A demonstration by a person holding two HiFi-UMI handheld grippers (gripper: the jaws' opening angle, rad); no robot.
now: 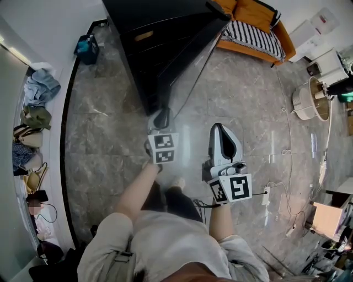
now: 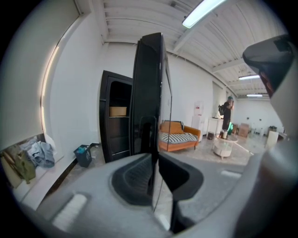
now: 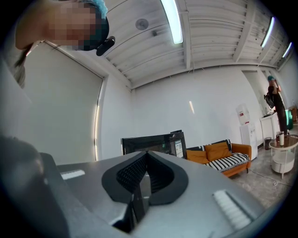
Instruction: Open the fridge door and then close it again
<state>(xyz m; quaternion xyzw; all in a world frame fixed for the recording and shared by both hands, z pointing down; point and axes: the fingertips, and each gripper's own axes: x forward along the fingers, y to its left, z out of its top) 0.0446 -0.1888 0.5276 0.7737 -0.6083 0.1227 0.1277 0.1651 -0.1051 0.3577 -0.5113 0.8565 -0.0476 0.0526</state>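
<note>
While the fridge point(image 1: 149, 38) stands against the wall at the top of the head view, its door point(image 1: 190, 60) is swung wide open, sticking out into the room over the grey marble floor point(image 1: 110, 143). The left tool point(image 1: 161, 117) is right at the door's free edge. In the left gripper view that thin black edge runs straight up between the two pads point(image 2: 132, 176), and they look pinched onto it, so I'd call it clamped on the door. Behind the door you can see into the dark fridge, with a small tan box point(image 2: 118, 111) sitting on a shelf.

The right tool point(image 1: 220, 130) hangs just beside the left one, off the door and not touching anything. Its own view shows the pads meeting at the tip with nothing in between, so it's closed and empty, pointing roughly level at the fridge and the white wall.

Other stuff: an orange sofa point(image 1: 251, 14) with a striped cushion sits past the fridge, a blue bin point(image 1: 87, 47) is on the floor on the fridge's other side, a round white side table point(image 1: 311, 102) is off to the right, and clothes and bags point(image 1: 36, 104) are piled along the left wall.
</note>
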